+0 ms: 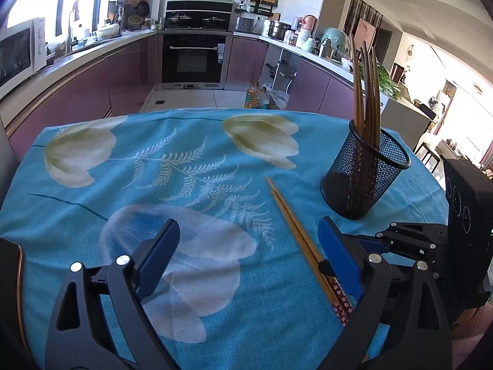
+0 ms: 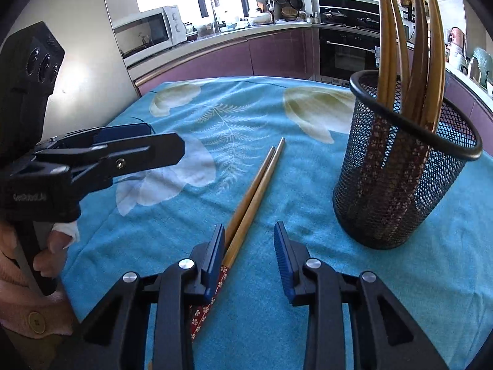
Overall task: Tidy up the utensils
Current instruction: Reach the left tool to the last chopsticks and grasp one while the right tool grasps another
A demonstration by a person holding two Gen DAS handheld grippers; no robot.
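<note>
A pair of wooden chopsticks [image 1: 295, 228] with red flowered ends lies on the blue floral tablecloth [image 1: 185, 166]. It also shows in the right wrist view [image 2: 255, 191]. A black mesh holder [image 1: 366, 172] with several wooden chopsticks stands upright at the right; it also shows in the right wrist view [image 2: 400, 166]. My left gripper [image 1: 249, 246] is open, its right finger beside the lying pair. My right gripper [image 2: 249, 252] is open and low over the cloth, its left finger touching the pair near the red ends. The left gripper [image 2: 148, 145] shows at the left of the right wrist view.
The table's far edge [image 1: 197, 112] drops to a kitchen floor with purple cabinets, an oven [image 1: 194, 58] and bottles [image 1: 258, 95] on the floor. A microwave [image 2: 148, 34] sits on the counter. The right gripper's body [image 1: 468, 203] stands at the table's right.
</note>
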